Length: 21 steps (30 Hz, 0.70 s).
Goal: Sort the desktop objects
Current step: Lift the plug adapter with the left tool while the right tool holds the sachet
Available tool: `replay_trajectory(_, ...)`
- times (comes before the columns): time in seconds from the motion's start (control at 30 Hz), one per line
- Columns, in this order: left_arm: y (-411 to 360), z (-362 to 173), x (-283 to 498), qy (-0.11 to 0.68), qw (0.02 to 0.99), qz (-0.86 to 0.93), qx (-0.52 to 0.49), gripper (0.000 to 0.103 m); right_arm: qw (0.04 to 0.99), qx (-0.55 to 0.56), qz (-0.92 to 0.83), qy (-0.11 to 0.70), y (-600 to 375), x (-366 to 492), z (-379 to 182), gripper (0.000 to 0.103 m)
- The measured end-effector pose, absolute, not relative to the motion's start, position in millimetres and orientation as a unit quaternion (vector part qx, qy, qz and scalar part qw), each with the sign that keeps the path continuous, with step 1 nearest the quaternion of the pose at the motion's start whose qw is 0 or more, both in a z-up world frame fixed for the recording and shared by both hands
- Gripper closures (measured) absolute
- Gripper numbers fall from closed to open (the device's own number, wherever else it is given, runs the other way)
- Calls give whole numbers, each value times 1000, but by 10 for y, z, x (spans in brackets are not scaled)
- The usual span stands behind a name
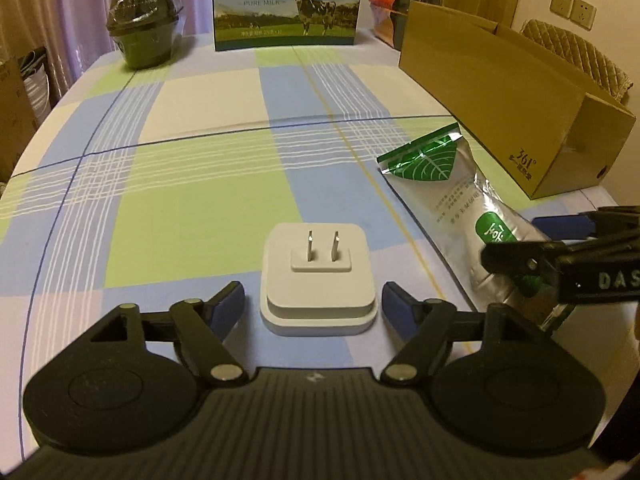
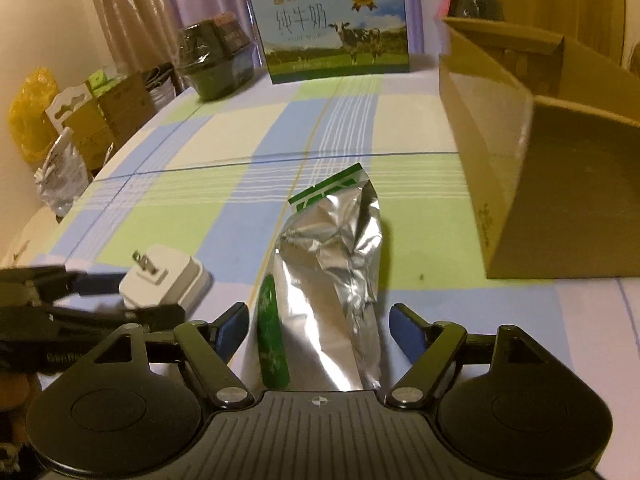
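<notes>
The left gripper is spread wide around the charger, one blue finger on each side with a small gap left at both, so it grips nothing. The charger lies flat on the cloth, prongs up, near the table's near edge. Just right of it, the right gripper is likewise wide open, straddling the near end of the pouch; in its own view neither finger touches the foil. In the left view, a black finger of that gripper crosses over the pouch's near end.

The pouch lies lengthwise, its green-edged seal pointing far, and runs near to far just right of the charger.

Right of the pouch stands the carton, open-topped, with bare cloth between the two. Its near corner is close to the table's right edge.

Beyond charger and pouch the checked cloth is bare for a long way. At the far edge stand a wrapped dark pot on the left, the milk box in the middle, and a red-topped pack behind the carton.
</notes>
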<state>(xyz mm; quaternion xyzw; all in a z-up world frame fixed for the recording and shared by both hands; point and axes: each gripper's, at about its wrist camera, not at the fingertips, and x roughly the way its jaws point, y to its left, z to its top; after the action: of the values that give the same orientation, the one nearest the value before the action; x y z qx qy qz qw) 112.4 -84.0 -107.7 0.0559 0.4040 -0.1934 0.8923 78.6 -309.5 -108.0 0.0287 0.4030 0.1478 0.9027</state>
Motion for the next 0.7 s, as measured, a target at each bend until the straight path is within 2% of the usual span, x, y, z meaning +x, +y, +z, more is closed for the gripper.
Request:
replay_trajectory(0.33,-853,-1144,1192,394,896,-199,55,30,905,13,147,399,-3060,741,-1160,24)
replay_trajectory(0.47,-883,-1145,1198,392,896,-201,58,42,903,13,147,403,-3038,821,-1195,24)
replay_trajectory(0.7,-916,-1145,1180,390,897,-197,64,42,897,6,148,416,-2970,953,-1218,23)
